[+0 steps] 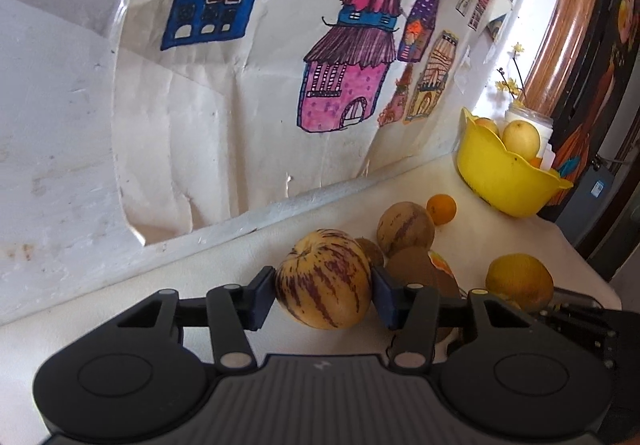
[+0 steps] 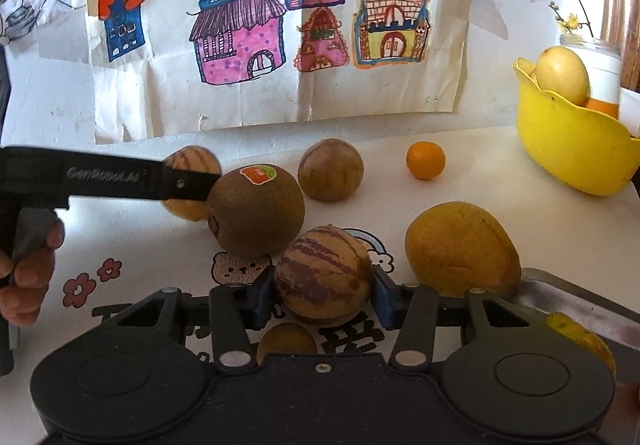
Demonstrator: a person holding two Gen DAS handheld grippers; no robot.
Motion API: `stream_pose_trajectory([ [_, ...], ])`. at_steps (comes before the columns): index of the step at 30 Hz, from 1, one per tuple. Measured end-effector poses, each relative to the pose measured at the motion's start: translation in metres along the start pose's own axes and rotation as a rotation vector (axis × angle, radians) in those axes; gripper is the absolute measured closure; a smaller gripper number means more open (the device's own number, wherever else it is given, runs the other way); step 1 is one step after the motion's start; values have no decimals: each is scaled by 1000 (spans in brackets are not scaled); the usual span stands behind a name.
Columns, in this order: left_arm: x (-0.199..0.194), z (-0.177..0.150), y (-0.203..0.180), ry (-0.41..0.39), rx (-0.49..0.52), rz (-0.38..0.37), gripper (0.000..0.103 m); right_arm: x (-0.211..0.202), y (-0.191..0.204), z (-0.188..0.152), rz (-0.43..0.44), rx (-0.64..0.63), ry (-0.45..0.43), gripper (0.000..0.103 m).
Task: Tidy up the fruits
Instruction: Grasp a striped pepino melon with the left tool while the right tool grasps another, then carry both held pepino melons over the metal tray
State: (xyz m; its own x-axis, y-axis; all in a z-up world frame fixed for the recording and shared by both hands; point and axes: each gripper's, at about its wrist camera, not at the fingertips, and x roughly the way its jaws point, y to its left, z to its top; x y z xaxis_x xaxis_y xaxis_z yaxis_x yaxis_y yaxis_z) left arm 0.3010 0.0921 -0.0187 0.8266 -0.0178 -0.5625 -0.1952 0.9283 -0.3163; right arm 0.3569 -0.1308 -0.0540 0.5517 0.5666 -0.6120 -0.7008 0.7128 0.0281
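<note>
My left gripper point(image 1: 323, 291) is shut on a yellow pepino melon with purple stripes point(image 1: 323, 285), held near the table's back. It shows from the side in the right wrist view point(image 2: 188, 183), with that melon point(image 2: 192, 161) behind it. My right gripper point(image 2: 324, 293) is shut on another striped pepino melon point(image 2: 323, 277) on the white table. A brown kiwi with a sticker point(image 2: 256, 211), a third pepino melon point(image 2: 331, 169), a small orange point(image 2: 425, 160) and a yellow mango point(image 2: 462, 249) lie around it. A yellow bowl point(image 2: 572, 149) holds pale yellow fruit at the right.
A wall with children's house drawings point(image 2: 248, 29) runs along the table's back. A white jar with twigs point(image 2: 600, 65) stands behind the bowl. A metal tray point(image 2: 580, 301) with a yellow fruit sits at the front right. The table's right edge is beside the bowl.
</note>
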Motion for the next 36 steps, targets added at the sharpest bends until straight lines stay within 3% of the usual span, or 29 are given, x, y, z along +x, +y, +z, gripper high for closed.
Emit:
stream_pose_trajectory([
  [11,-26,-14,6,34,-33,-26,48,-19,-7,-5,60,72,-51,53],
  [18,-49,-17,-5,6,-24,-47,48,-47,-6,-8,60,87,-87,53],
  [25,-63,-18,-40,-8,25,-102,48,-91,-6,-18,39,112,-118,53],
  [36,-56,-33,-116,45,105,-206,48,-150,-54,-59,-80,164,-123,53],
])
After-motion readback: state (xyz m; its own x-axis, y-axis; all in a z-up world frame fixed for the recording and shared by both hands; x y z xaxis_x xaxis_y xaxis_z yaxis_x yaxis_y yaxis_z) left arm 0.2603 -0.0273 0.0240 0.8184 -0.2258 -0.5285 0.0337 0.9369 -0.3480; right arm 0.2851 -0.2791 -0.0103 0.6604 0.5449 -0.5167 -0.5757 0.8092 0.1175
